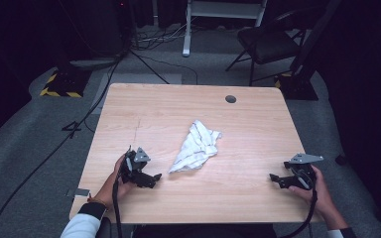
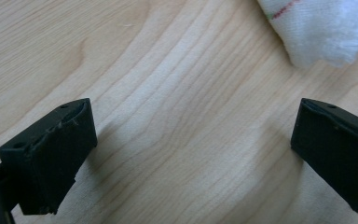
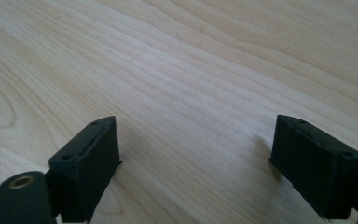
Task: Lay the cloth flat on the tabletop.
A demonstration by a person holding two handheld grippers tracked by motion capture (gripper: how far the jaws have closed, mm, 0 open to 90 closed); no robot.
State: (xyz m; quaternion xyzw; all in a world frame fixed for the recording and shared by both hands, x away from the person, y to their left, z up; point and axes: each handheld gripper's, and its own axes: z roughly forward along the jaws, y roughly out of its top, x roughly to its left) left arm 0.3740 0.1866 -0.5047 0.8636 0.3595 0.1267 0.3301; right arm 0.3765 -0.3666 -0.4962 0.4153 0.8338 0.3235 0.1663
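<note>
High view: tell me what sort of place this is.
Probably a lab or studio set up for recording: a bare wooden table on grey carpet, cables trailing across the floor, dark curtains around, and a folding chair behind.

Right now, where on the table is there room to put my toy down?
Lots of bare table: the far strip behind the cloth, and between the cloth and the right gripper. It's tighter between the left gripper and the cloth's near corner.

Soft white cloth (image 1: 196, 146), matt pale wood table (image 1: 258, 129), matt blk plastic jaws
</note>
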